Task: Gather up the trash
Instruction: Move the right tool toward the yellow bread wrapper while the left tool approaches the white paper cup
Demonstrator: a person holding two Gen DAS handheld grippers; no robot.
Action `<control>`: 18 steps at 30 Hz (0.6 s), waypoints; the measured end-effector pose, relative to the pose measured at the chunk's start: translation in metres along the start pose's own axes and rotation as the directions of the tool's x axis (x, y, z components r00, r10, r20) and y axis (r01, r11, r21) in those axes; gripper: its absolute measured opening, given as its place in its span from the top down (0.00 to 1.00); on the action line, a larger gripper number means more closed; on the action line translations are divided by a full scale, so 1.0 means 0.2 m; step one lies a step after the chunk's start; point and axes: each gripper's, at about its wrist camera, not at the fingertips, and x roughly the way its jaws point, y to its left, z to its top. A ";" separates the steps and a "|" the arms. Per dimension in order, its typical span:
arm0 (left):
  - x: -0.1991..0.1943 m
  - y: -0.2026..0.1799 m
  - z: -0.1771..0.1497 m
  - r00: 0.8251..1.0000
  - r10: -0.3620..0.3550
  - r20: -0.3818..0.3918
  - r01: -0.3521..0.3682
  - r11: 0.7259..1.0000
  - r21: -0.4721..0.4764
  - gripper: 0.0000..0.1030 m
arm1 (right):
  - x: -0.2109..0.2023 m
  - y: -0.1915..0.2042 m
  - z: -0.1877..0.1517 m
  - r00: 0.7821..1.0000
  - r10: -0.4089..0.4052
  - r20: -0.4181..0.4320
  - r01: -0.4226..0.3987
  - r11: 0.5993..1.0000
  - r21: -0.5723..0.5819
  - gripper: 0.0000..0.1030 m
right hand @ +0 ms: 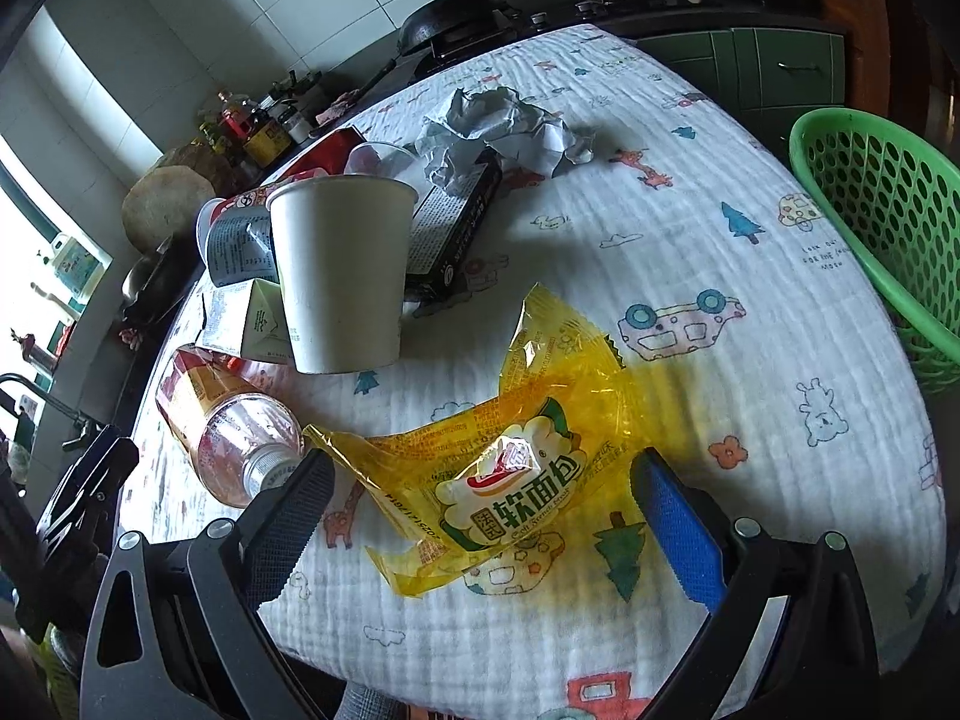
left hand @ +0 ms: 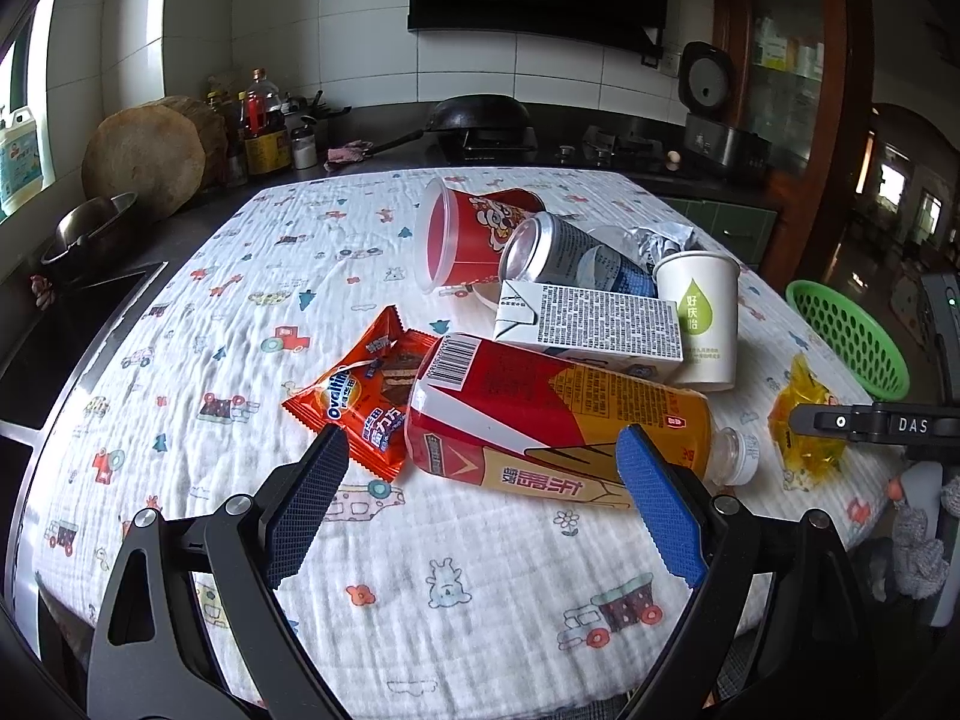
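The trash is heaped on the cloth [left hand: 180, 312] at the table's middle. A bottle [left hand: 558, 420] is laid on its side, framed by the spread fingers of the left gripper [left hand: 483, 456], which is closed on nothing. An orange wrapper [left hand: 366, 390] is tucked against the bottle at 9 o'clock. A carton [left hand: 591, 330] is seen at 12 o'clock of the bottle, with a white cup [left hand: 702, 318] upright at its 3 o'clock and a can [left hand: 558, 252] and red cup [left hand: 462, 234] tipped over behind. Crumpled foil [right hand: 498, 126] is seen past the pile. A yellow wrapper [right hand: 510, 456] is lain flat between the parted, empty fingers of the right gripper [right hand: 483, 480]. A green basket [right hand: 882, 192] is set at the table's 3 o'clock edge
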 end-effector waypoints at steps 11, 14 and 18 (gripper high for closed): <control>0.00 0.00 0.00 1.000 0.002 -0.003 -0.002 1.000 0.000 0.13 | 0.01 0.00 0.00 1.000 -0.018 -0.001 0.018 1.000 -0.025 0.07; 0.01 0.00 0.01 1.000 0.003 -0.001 -0.003 1.000 0.000 0.13 | 0.00 -0.01 0.00 1.000 -0.031 0.001 0.031 0.999 -0.035 0.08; 0.01 0.00 0.01 1.000 0.003 -0.002 -0.003 1.000 0.000 0.13 | -0.01 -0.01 0.00 0.999 -0.037 0.001 0.037 0.999 -0.040 0.07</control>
